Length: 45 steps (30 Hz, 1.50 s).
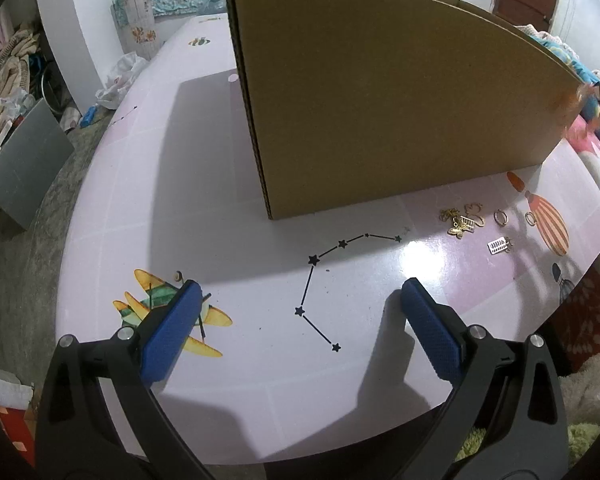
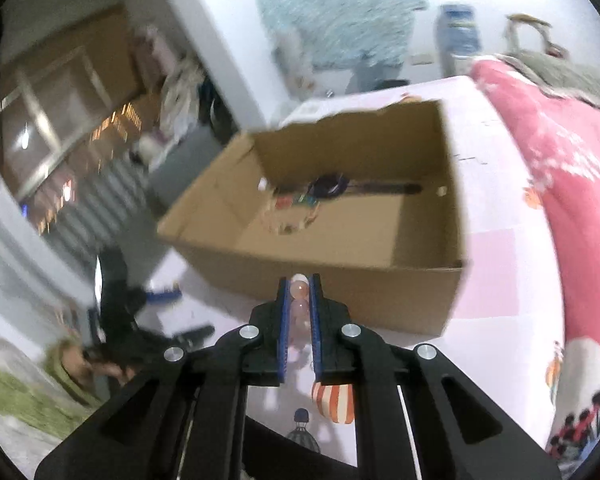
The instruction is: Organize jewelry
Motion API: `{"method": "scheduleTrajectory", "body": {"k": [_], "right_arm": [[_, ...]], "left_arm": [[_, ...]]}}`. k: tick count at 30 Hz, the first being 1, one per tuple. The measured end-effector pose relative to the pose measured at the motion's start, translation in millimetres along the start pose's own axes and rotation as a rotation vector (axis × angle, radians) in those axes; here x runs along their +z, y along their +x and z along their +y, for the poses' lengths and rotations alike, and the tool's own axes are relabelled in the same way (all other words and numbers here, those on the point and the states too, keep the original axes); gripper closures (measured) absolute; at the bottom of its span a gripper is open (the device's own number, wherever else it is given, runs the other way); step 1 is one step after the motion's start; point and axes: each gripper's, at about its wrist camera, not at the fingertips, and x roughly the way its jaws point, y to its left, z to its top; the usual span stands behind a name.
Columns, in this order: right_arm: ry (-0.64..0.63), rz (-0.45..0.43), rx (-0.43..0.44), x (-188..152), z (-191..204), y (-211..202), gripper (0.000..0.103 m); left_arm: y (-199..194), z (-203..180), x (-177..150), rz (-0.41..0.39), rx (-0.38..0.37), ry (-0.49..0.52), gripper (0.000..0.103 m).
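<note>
No readable text or labels anywhere.

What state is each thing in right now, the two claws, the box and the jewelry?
Left claw: open, empty, above the table.
Right claw: shut on a pale pink bead piece, near the box.
Cardboard box: open-topped, a few items inside.
Gold jewelry: loose on the table beside the box.

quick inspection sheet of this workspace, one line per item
surface: glossy pale pink table with printed plane, star and balloon pictures
job's things: gold jewelry pieces loose beside the open brown cardboard box; some items already inside
clutter: nothing seen on the table
grippers: left gripper open, empty; right gripper shut on pale pink beads
cables: nothing seen
surroundings: pink patterned blanket, piled laundry
</note>
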Motion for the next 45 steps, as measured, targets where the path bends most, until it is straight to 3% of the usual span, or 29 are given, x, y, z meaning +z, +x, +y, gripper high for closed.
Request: {"method": "scheduleTrajectory", "body": {"k": [6, 8, 10, 14, 16, 17, 22, 28, 36, 45], "right_arm": [[-0.005, 0.020, -0.257, -16.4, -27.7, -0.4, 0.093], [-0.066, 0.049, -0.381, -22.2, -27.4, 11.6, 0.093], [-0.153, 0.108, -0.452, -33.6, -18.3, 31.5, 0.093], [-0.236, 0.206, -0.443, -51.0, -2.8, 60.9, 0.091], [-0.243, 0.195, -0.447, -53.9, 2.4, 61.1, 0.079], [-0.234, 0.179, -0.442, -53.1, 3.8, 58.0, 0.078], [-0.094, 0.150, -0.240, -53.6, 2.1, 56.3, 0.078], [-0.104, 0.222, -0.193, -67.8, 16.6, 86.9, 0.078], [-0.166, 0.192, -0.249, -79.6, 37.1, 95.3, 0.079], [-0.209, 0.183, -0.255, -77.1, 44.4, 103.8, 0.092]], "left_arm": [[1.2, 1.0, 0.6, 0.006, 0.000, 0.000, 0.007], [1.5, 1.3, 1.0, 0.008, 0.002, -0.001, 0.007], [1.6, 1.4, 1.4, 0.009, 0.002, -0.002, 0.007], [1.6, 2.2, -1.7, 0.008, 0.006, -0.008, 0.007], [1.6, 2.4, -2.0, 0.008, 0.006, -0.009, 0.007], [1.3, 1.9, -2.4, 0.010, 0.006, -0.009, 0.007], [1.7, 2.5, -2.2, 0.016, 0.007, -0.010, 0.007], [1.6, 2.7, -1.8, 0.015, 0.007, -0.010, 0.007], [0.2, 0.5, -5.3, 0.007, 0.012, -0.016, 0.007], [-1.2, 1.0, -6.6, 0.006, 0.014, -0.019, 0.007]]}}
